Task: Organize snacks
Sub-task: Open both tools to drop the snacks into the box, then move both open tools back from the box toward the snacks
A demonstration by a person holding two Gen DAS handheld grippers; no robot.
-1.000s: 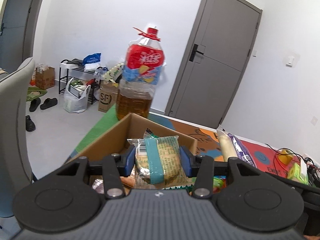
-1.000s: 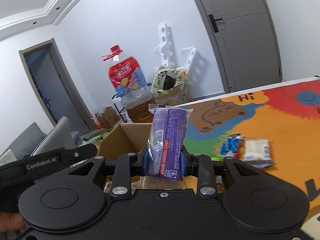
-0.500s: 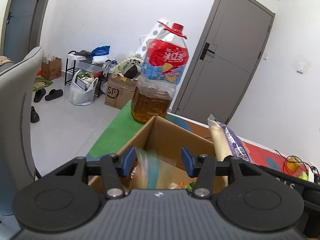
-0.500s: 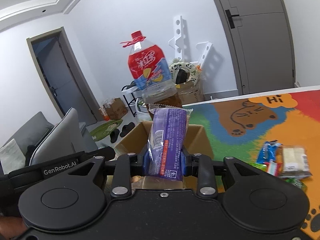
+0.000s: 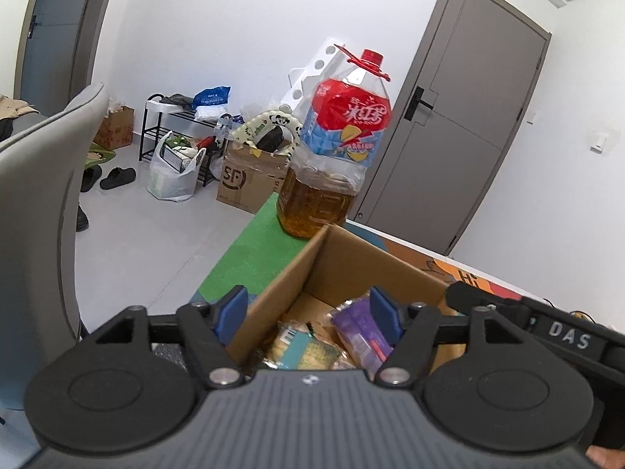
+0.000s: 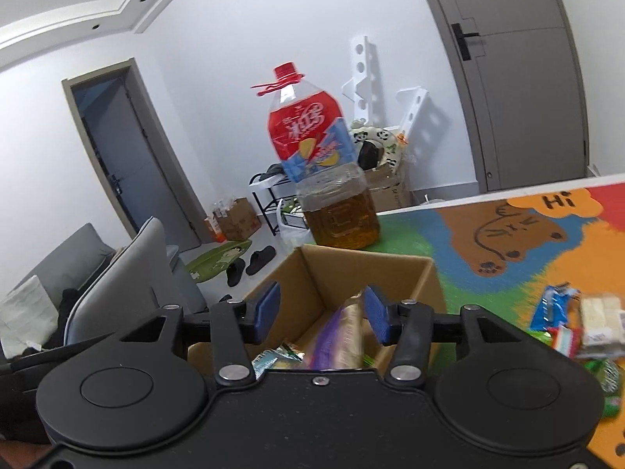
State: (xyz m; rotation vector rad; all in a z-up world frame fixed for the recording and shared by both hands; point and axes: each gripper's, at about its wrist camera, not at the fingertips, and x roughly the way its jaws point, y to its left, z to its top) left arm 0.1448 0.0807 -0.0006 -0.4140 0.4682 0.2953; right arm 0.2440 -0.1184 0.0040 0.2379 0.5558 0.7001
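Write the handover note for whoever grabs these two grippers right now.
Left gripper: open, holding nothing, above the cardboard box.
Right gripper: open, holding nothing, above the same box.
In the box: the purple packet, blurred in the right wrist view, the green-banded cracker pack and other wrappers.
Left to do: the snacks on the colourful mat right of the box, namely the blue wrapper, the white wafer pack and green packets.
The oil bottle stands behind the box; mind it.
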